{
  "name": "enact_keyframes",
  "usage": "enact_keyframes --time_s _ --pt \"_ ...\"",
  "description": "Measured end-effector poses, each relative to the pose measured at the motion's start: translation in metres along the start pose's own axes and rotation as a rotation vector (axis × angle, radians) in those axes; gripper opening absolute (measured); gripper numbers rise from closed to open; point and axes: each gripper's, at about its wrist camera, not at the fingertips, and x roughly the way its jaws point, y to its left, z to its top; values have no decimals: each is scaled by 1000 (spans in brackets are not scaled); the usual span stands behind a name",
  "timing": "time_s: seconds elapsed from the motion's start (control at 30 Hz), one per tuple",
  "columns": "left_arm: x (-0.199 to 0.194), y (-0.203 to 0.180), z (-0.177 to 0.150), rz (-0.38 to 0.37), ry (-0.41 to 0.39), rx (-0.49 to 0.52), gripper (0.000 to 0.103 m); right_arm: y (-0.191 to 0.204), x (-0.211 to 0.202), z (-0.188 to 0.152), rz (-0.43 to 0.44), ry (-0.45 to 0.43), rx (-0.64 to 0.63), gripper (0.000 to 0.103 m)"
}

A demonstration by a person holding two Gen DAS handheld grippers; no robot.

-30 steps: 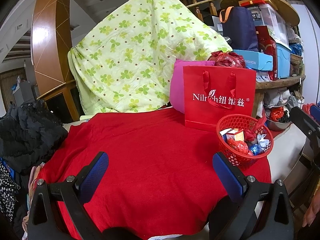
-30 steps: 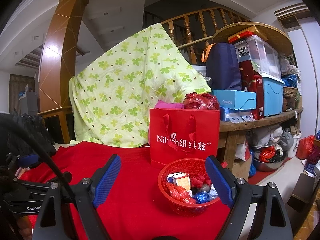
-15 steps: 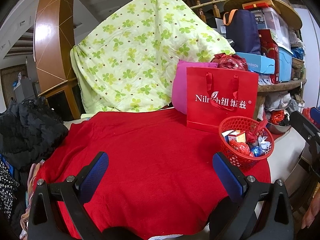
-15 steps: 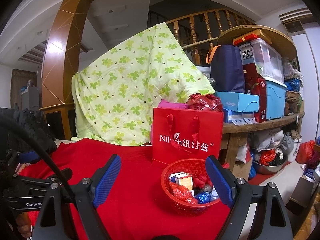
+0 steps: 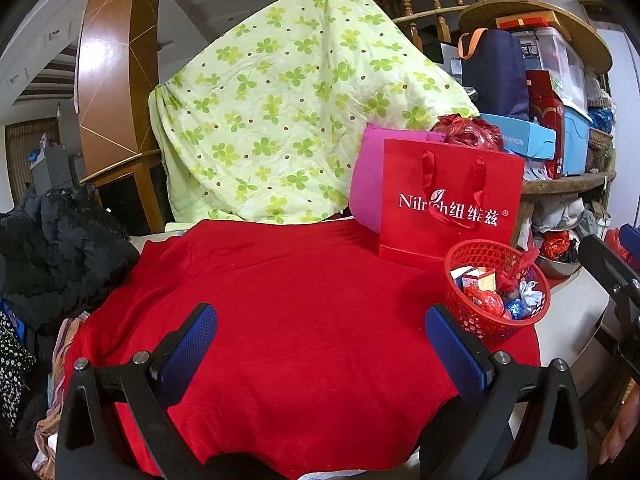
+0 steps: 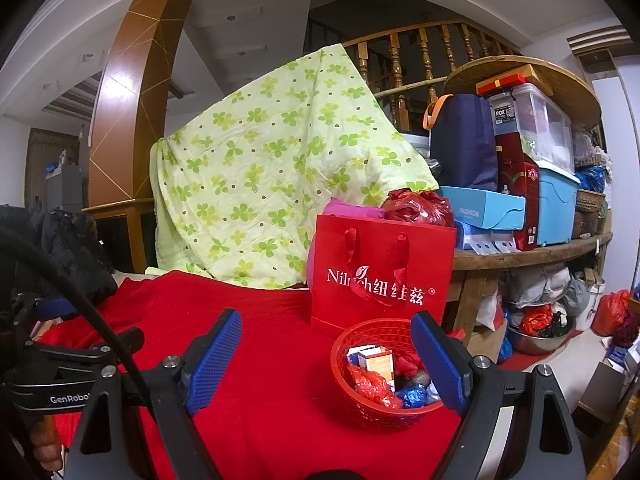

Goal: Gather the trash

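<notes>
A red cloth (image 5: pixel 288 320) covers the table, bare across its middle, and at its right edge stands a red mesh basket (image 5: pixel 496 320) holding the trash (image 5: pixel 490 294): crumpled red, blue and silver wrappers and a small carton. Just behind the basket a red paper bag (image 5: pixel 448 208) with white lettering stands upright, with a pink cushion (image 5: pixel 370 184) and a knotted red plastic bag (image 5: pixel 468 132) behind it. A green flowered quilt (image 5: pixel 288 120) is draped over something at the back that it hides entirely. Dark clothing (image 5: pixel 60 248) is piled at the left edge, and a wooden shelf (image 6: pixel 532 248) crowded with boxes, a navy bag and plastic bins fills the right. The left gripper (image 5: pixel 320 340) hovers over the cloth with its blue fingers spread wide and nothing between them. The right gripper (image 6: pixel 326 354) is likewise wide open and holds nothing; in its view the basket (image 6: pixel 384 376) sits low between the fingers, partly covered by the right one, and whether the pad touches the rim cannot be told. The basket's contents are too jumbled to name one by one, and the fisheye edges are black
</notes>
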Motion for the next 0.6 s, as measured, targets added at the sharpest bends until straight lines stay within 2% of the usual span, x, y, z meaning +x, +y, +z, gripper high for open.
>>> enact_keyframes --time_s 0.6 --pt "6 25 -8 5 18 -48 103 24 4 -4 22 17 -41 88"
